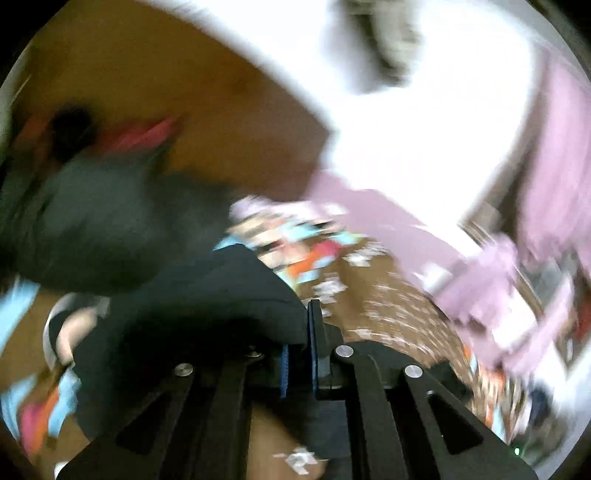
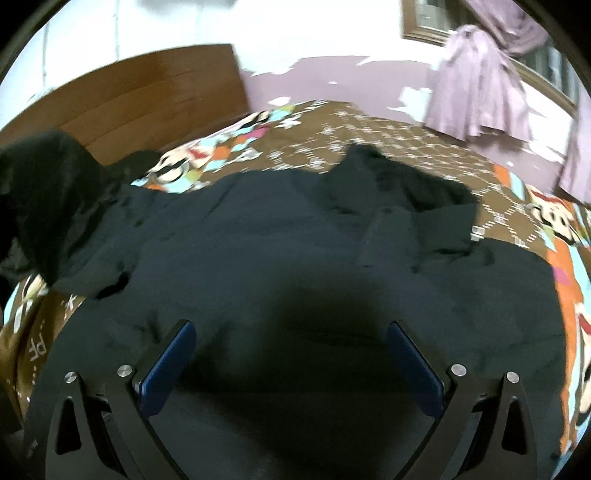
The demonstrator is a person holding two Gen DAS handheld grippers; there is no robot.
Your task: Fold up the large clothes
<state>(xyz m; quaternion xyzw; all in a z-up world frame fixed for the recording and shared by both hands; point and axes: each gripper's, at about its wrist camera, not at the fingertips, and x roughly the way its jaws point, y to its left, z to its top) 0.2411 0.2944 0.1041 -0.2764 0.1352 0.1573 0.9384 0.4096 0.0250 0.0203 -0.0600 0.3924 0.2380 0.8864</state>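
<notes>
A large dark garment (image 2: pixel 277 240) lies spread over a patterned bedspread (image 2: pixel 369 136), one part bunched up at the left. My right gripper (image 2: pixel 291 332) hovers just above it, jaws wide open, nothing between the blue pads (image 2: pixel 173 358). The left wrist view is badly blurred. There my left gripper (image 1: pixel 299 354) has its jaws almost together, and a fold of the dark garment (image 1: pixel 207 291) drapes over the left finger and runs down between the pads. More dark cloth hangs at the left of that view.
A wooden headboard (image 2: pixel 147 92) stands behind the bed at the left. A lilac curtain (image 2: pixel 476 96) hangs at the back right below a framed window (image 2: pixel 421 22). The brown cartoon-print bedspread (image 1: pixel 388 306) shows beyond the garment.
</notes>
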